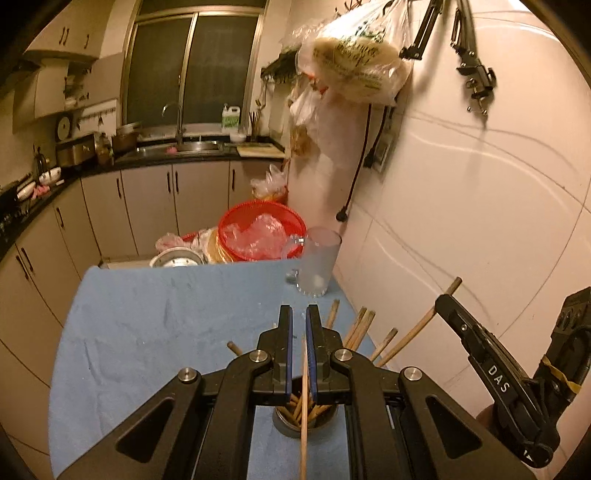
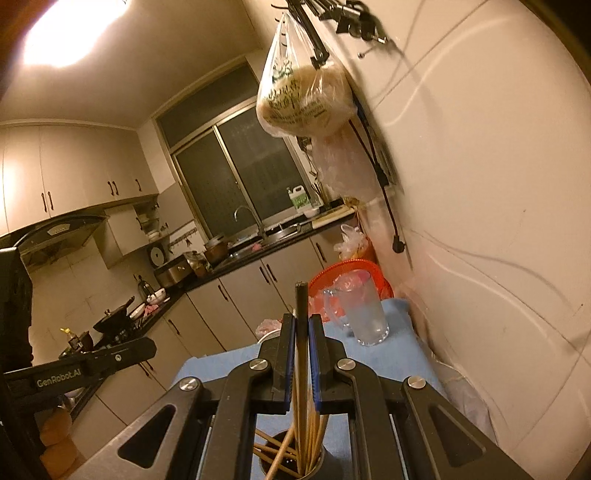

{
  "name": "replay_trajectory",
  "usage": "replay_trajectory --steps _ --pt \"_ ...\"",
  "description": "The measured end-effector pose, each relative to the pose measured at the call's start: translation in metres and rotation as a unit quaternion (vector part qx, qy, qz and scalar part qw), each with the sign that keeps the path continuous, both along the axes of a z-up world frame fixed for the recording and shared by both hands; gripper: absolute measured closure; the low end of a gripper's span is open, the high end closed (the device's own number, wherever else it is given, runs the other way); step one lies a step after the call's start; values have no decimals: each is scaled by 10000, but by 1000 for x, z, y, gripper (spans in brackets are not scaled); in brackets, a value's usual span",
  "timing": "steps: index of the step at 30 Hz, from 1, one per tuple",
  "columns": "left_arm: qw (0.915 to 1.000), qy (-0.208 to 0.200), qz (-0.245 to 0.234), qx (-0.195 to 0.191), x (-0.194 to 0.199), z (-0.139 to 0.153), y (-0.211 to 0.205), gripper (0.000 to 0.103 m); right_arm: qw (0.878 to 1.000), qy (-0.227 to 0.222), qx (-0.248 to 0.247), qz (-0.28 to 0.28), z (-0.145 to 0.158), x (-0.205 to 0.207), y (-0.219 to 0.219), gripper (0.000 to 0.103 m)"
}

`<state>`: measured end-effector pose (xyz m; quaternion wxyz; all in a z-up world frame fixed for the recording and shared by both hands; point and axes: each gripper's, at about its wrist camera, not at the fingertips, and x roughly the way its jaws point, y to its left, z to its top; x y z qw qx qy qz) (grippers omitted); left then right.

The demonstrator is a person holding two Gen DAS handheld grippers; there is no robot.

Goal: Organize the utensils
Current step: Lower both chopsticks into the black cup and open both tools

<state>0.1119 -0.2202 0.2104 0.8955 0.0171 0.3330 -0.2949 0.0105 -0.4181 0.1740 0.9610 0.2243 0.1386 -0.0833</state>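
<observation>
Only the right wrist view shows jaws clamping a dark chopstick; left jaws pinch a pale chopstick

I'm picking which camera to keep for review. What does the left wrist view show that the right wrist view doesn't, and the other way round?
Only the left wrist view shows loose chopsticks lying on the blue cloth, and the right gripper off to the side. Only the right wrist view shows a dark chopstick between the right fingers, the stove and the ceiling light. Both show the metal holder of chopsticks below, the glass mug, the red basket and the sink.
</observation>
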Motion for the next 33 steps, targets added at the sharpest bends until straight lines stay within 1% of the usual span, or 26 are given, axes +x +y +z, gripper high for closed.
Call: replay_trajectory --steps 8,10,11,14,17,21,24,25,26,27,28,29,30,31,32,33 --pt "9999 129 -32 90 -2 -17 1 96 9993 340 -42 126 -21 18 9 95" --pt "9997 220 -63 94 -1 -21 2 96 9989 439 -24 177 -27 22 12 95" --pt "9996 258 -70 96 0 -23 3 96 9985 503 -7 226 -30 24 13 93" --pt "9990 413 -104 137 2 -31 4 96 9963 778 21 368 -38 33 17 91" --pt "9983 542 -141 168 2 -38 5 95 9954 865 103 393 -43 31 16 87" --pt "9977 639 -101 181 1 -49 13 88 9961 783 178 363 -45 18 12 85" --pt "9980 598 -13 210 -4 -55 19 82 9965 744 215 323 -46 8 12 83" --pt "9982 564 33 222 -7 -58 22 80 9966 747 197 272 -47 4 12 78" --pt "9983 530 75 225 -9 -60 24 80 9968 748 168 218 -47 0 14 73" --pt "9986 451 147 239 -13 -62 28 80 9971 735 122 154 -48 -6 16 69" --pt "9987 358 226 272 -17 -64 32 79 9973 727 70 92 -48 -11 19 59" --pt "9987 263 310 300 -21 -66 35 78 9973 734 1 28 -49 -16 23 42" --pt "9985 146 425 312 -26 -69 40 73 9971 757 -74 -34 -50 -21 27 36" --pt "9977 -6 586 333 -33 -71 46 63 9967 783 -160 -116 -51 -27 31 34" --pt "9968 -126 700 368 -35 -73 49 58 9963 812 -227 -183 -51 -31 35 34" --pt "9950 -309 844 442 -43 -76 54 47 9953 881 -316 -265 -53 -36 41 34"
